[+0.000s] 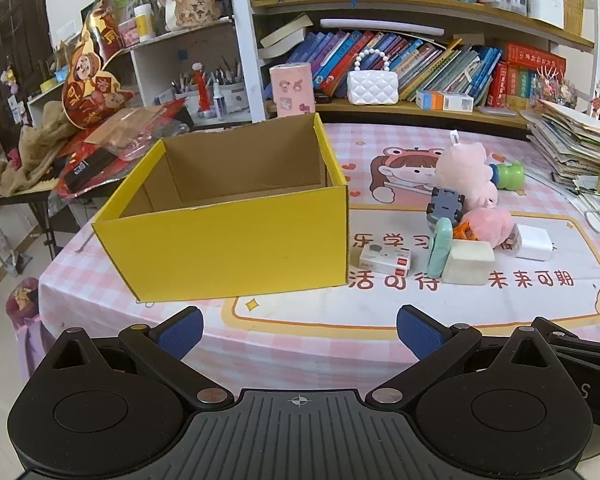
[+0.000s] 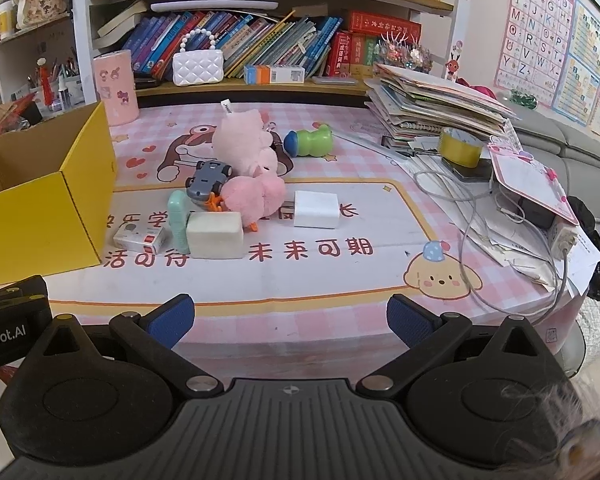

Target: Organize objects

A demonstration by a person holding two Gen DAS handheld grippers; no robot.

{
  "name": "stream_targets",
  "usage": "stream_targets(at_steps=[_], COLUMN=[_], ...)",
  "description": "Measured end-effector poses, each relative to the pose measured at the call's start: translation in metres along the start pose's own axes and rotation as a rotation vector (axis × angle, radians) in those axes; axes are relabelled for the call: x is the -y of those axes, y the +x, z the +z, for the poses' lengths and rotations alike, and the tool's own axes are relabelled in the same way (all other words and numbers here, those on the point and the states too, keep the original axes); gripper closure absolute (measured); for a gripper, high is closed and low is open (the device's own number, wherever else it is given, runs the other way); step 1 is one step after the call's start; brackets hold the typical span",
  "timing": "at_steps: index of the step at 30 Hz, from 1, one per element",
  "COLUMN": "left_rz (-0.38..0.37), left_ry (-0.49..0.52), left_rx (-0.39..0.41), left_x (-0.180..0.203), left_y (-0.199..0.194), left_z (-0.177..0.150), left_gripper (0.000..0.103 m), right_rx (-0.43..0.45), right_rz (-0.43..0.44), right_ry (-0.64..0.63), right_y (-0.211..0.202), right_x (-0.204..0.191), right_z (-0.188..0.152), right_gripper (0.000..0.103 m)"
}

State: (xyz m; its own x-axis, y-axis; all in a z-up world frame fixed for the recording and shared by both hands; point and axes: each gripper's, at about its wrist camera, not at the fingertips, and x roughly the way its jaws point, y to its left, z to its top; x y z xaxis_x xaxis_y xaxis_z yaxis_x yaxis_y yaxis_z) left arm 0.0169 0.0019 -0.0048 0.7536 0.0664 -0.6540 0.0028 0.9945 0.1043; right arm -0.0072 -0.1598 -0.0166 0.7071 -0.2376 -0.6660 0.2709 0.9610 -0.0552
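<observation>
On my far left the yellow cardboard box (image 1: 228, 216) is sitting open-topped and empty on the pink checked tablecloth (image 2: 340, 280); I am judging it light and stiff, a thing to fill rather than lift. Just beside its right wall a small white carton (image 2: 139, 237) is lying flat, rigid and easy to pinch across its narrow sides. Next, a mint-green slab (image 2: 179, 216) is standing on edge, touching a cream block (image 2: 215, 235) that looks firm, perhaps a little slick; I would be taking it across the short faces. Behind them a grey toy car (image 2: 208, 178) is leaning tilted against two pink plush toys (image 2: 252, 184), soft and featherweight, safe to squeeze anywhere in the body. Further right a white charger (image 2: 316, 209) is lying apart, hard and smooth, and a green plastic toy (image 2: 310, 141) is lying on its side beyond.

I am holding my left gripper (image 1: 299, 334) at the near table edge, fingers spread wide, grasping nothing, touching nothing. My right gripper (image 2: 290, 322) is doing likewise: released, empty, facing the pile.
</observation>
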Motion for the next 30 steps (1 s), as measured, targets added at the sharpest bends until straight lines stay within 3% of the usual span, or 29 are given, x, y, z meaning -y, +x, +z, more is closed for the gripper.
stream_targets(at_steps=[17, 20, 27, 30], left_rz=[0.003, -0.013, -0.069, -0.091], left_ry=[-0.014, -0.018, -0.061, -0.084], left_rx=[-0.065, -0.084, -0.102, -0.107], left_x=[0.046, 0.057, 0.082, 0.091], left_y=[0.029, 0.037, 0.054, 0.06], left_z=[0.017, 0.021, 0.029, 0.033], left_gripper=[0.0, 0.0, 0.0, 0.001], right_rx=[-0.051, -0.045, -0.061, -0.06], right_rz=[0.025, 0.043, 0.095, 0.131], right_ry=[-0.013, -0.015, -0.017, -0.022], right_y=[0.046, 0.056, 0.094, 0.114], right_x=[0.036, 0.045, 0.066, 0.072], right_z=[0.029, 0.036, 0.062, 0.072], right_gripper=[0.002, 0.01, 0.04, 0.041])
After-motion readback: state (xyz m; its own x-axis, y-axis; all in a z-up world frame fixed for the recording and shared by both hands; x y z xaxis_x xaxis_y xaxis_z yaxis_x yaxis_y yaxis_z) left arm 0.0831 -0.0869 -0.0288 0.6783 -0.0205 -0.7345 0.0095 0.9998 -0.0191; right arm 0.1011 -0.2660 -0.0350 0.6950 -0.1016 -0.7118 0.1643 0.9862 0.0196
